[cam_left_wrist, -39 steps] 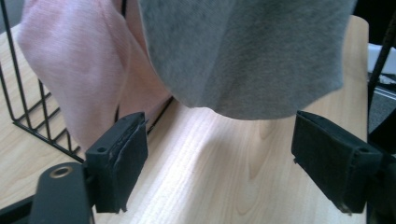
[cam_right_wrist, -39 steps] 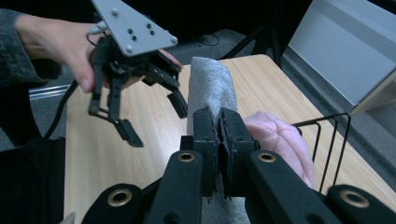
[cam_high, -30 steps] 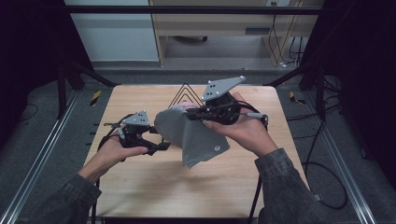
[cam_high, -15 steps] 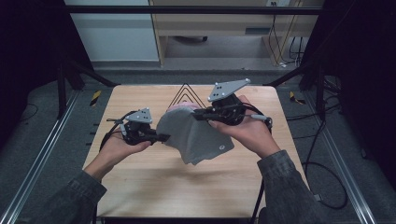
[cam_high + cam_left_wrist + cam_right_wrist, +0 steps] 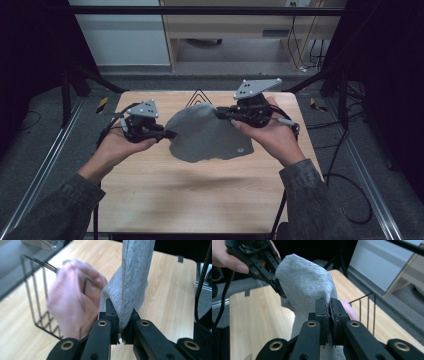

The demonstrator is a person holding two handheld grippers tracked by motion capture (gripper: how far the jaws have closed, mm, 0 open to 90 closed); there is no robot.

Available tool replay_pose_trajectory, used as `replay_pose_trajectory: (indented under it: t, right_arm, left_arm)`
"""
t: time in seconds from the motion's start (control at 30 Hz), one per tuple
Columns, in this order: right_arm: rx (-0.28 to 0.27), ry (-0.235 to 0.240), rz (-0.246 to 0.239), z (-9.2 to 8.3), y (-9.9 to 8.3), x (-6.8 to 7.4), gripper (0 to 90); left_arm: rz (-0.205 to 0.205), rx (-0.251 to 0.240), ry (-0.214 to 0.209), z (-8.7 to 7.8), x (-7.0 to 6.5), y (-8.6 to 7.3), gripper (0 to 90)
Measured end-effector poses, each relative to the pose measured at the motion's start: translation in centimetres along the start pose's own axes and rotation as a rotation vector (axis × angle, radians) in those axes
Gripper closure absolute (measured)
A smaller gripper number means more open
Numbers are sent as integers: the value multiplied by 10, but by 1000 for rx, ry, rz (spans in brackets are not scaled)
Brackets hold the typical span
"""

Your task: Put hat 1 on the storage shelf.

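My left gripper (image 5: 169,134) and right gripper (image 5: 218,114) each pinch an edge of the grey cloth (image 5: 207,135) — it hangs stretched between them above the table (image 5: 200,200), long axis running gripper to gripper, both equally near.

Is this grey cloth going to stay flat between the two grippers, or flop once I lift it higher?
Likely floppy: the grey cloth sags and folds between the left gripper and right gripper. Probably light, since pinched edges alone carry it. Its free lower edge may drag.
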State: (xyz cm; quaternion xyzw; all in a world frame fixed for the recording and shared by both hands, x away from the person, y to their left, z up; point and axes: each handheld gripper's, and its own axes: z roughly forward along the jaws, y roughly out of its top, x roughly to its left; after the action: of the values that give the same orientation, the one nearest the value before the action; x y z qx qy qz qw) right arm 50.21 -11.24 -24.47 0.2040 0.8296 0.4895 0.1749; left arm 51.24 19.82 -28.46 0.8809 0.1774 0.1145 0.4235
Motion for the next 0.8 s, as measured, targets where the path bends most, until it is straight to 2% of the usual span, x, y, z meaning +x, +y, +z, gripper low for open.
replay_pose_trajectory:
  t: [0.2, 0.37, 0.63, 0.8]
  right_arm:
    - [-60, -47, 7, -7, 19, -9, 863]
    - [-114, -72, 25, -10, 32, -20, 863]
    - [-142, -96, 54, -10, 38, -34, 863]
    - [-172, -113, 60, -10, 40, -40, 863]
  left_arm:
    - [17, -18, 54, -22, 12, 32, 862]
    - [12, -52, 79, -31, 21, 48, 862]
    - [11, -71, 97, -31, 26, 58, 862]
    - [-4, -110, 120, -33, 32, 64, 863]
